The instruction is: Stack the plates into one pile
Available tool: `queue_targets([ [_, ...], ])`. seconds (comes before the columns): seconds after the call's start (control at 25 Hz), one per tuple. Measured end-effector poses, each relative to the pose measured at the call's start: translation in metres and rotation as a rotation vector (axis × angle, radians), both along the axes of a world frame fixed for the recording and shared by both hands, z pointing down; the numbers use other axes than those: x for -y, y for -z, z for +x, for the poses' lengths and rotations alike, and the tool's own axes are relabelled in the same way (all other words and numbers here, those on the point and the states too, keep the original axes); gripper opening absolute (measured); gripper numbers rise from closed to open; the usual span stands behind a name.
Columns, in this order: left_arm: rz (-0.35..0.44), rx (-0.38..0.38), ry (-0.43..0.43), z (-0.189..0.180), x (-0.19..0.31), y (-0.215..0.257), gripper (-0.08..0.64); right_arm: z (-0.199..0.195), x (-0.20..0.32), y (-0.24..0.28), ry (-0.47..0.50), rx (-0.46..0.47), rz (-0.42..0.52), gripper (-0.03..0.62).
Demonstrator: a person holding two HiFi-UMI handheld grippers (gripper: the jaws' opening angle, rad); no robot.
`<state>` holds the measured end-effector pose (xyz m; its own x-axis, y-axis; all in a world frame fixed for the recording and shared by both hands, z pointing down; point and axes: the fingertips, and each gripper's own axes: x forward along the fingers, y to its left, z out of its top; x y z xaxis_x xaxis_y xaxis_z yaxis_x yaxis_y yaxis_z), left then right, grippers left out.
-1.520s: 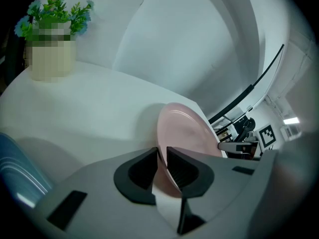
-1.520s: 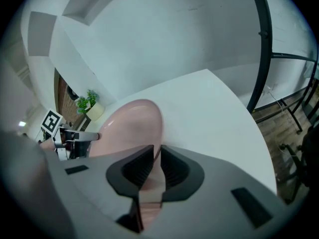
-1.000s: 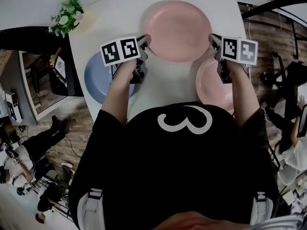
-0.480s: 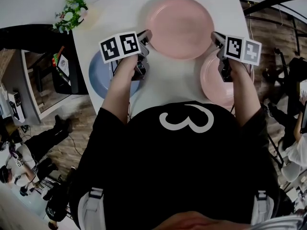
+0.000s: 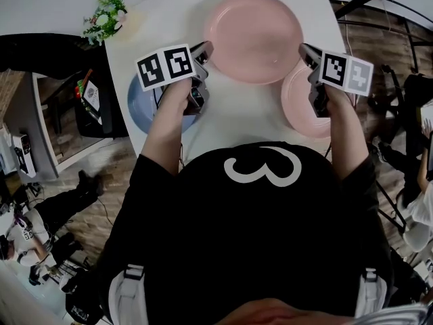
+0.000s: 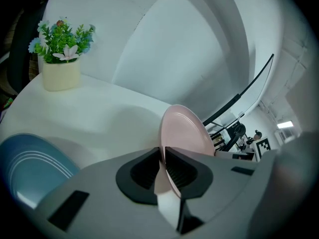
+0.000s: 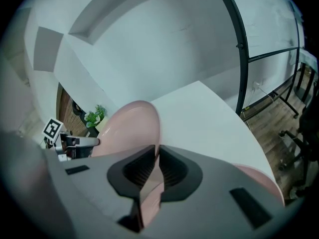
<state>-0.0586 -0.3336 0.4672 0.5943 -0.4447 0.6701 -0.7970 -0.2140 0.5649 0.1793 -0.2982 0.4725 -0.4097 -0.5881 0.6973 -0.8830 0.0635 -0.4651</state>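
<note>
Both grippers hold a large pink plate [image 5: 254, 36] above the white table [image 5: 237, 117]. My left gripper [image 5: 205, 51] is shut on its left rim, and in the left gripper view the jaws [image 6: 162, 151] pinch the plate's edge [image 6: 187, 133]. My right gripper [image 5: 304, 51] is shut on the opposite rim, the pink plate [image 7: 127, 128] running away from its jaws [image 7: 157, 151]. A blue plate [image 5: 142, 103] lies on the table under the left hand. A smaller pink plate [image 5: 301, 107] lies under the right hand.
A small pot of flowers [image 5: 105, 19] stands at the table's far left corner. The blue plate [image 6: 30, 166] shows low at the left of the left gripper view. Black metal framing [image 7: 239, 44] stands beyond the table's right edge, over wooden floor.
Both grippers have risen with the large pink plate between them. In the head view the plate looks larger and now overlaps the smaller pink plate's edge.
</note>
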Motion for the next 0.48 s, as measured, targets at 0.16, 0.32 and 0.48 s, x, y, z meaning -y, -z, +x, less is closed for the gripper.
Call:
queue_targets([
  [0.16, 0.003, -0.007, -0.012, -0.004, -0.017, 0.009, 0.049, -0.005, -0.019, 0.014, -0.01, -0.008, 0.026, 0.043],
  [0.32, 0.028, -0.012, -0.039, -0.007, -0.028, 0.022, 0.049, -0.008, -0.035, 0.025, -0.033, -0.009, 0.048, 0.043],
  [0.48, 0.049, -0.023, -0.076, -0.003, -0.043, 0.03, 0.049, -0.006, -0.056, 0.034, -0.069, -0.019, 0.073, 0.043],
])
